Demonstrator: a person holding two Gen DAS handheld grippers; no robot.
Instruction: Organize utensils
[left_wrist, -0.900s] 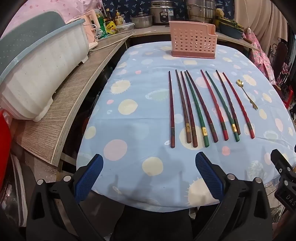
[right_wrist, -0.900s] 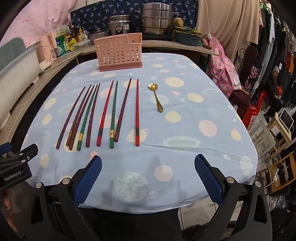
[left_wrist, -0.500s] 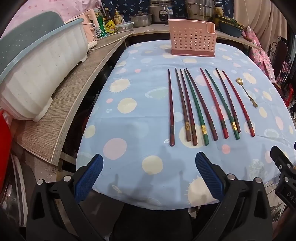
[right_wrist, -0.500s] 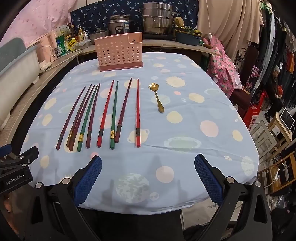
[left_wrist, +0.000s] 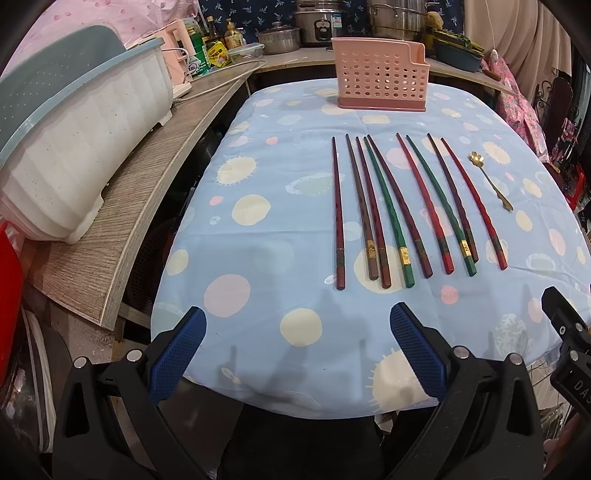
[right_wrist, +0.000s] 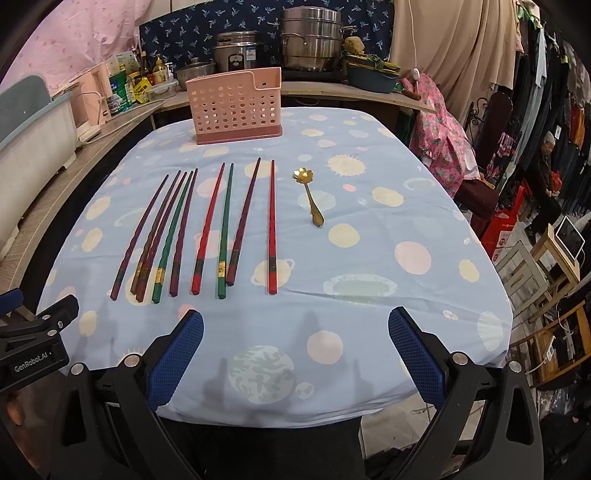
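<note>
Several red, green and dark brown chopsticks (left_wrist: 400, 208) (right_wrist: 207, 229) lie side by side on a blue spotted tablecloth (left_wrist: 280, 229) (right_wrist: 369, 236). To their right rests a small gold spoon (left_wrist: 491, 181) (right_wrist: 310, 195). A pink perforated utensil holder (left_wrist: 380, 79) (right_wrist: 234, 105) stands upright at the table's far end. My left gripper (left_wrist: 295, 343) hovers open over the near table edge, short of the chopsticks' thick ends. Over the same edge my right gripper (right_wrist: 295, 343) is open with nothing between its fingers.
A white and teal dish rack (left_wrist: 74, 140) sits on a wooden counter (left_wrist: 122, 221) to the left. Pots, bottles and a rice cooker (right_wrist: 240, 51) line the back counter. A chair with pink cloth (right_wrist: 443, 147) and a person (right_wrist: 546, 177) are at the right.
Both grippers have advanced slightly toward the table, so the chopsticks and holder appear a little nearer. Nothing on the table has moved.
</note>
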